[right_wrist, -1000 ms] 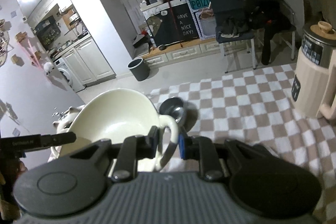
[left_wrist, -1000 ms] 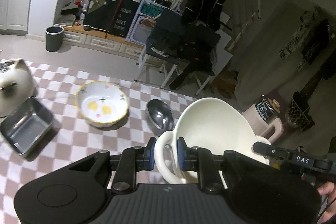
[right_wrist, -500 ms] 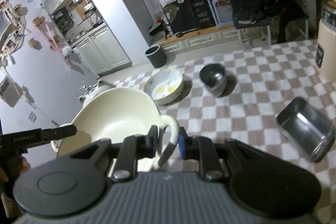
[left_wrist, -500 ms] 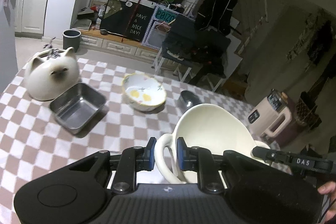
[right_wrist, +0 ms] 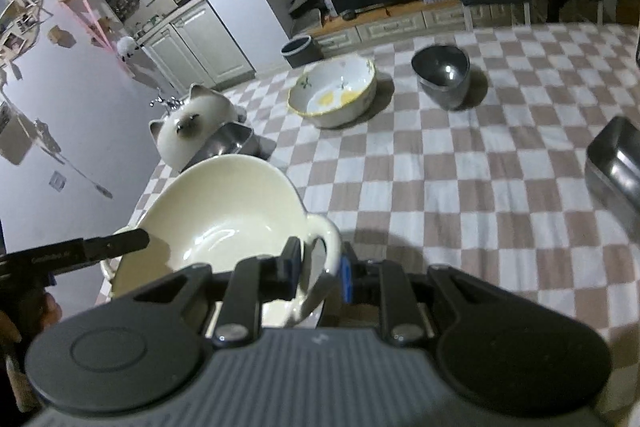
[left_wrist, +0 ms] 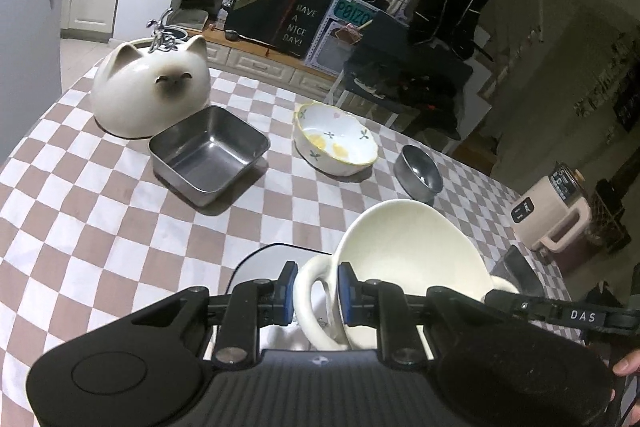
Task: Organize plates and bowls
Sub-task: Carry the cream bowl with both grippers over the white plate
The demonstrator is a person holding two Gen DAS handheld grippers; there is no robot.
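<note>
I hold a cream bowl [left_wrist: 408,251] with two loop handles between both grippers, just above the checkered table [left_wrist: 100,219]. My left gripper [left_wrist: 316,281] is shut on the bowl's left handle. In the right wrist view the same cream bowl [right_wrist: 224,211] is empty, and my right gripper [right_wrist: 320,261] is shut on its right handle. Under the bowl a flat white thing with a dark edge [left_wrist: 272,257] shows in part. Farther back stand a lemon-patterned bowl [left_wrist: 336,143], a small steel bowl [left_wrist: 418,175] and a square steel tray [left_wrist: 208,155].
A cat-shaped ceramic pot [left_wrist: 152,95] stands at the far left behind the tray. A beige kettle [left_wrist: 548,211] is at the table's right end. In the right wrist view a steel container [right_wrist: 616,167] lies at the right edge. Chairs and shelves stand beyond the table.
Both grippers carried the cream bowl sideways and down toward the table. The cat pot and steel tray came fully into view. Both grips on the handles stayed the same.
</note>
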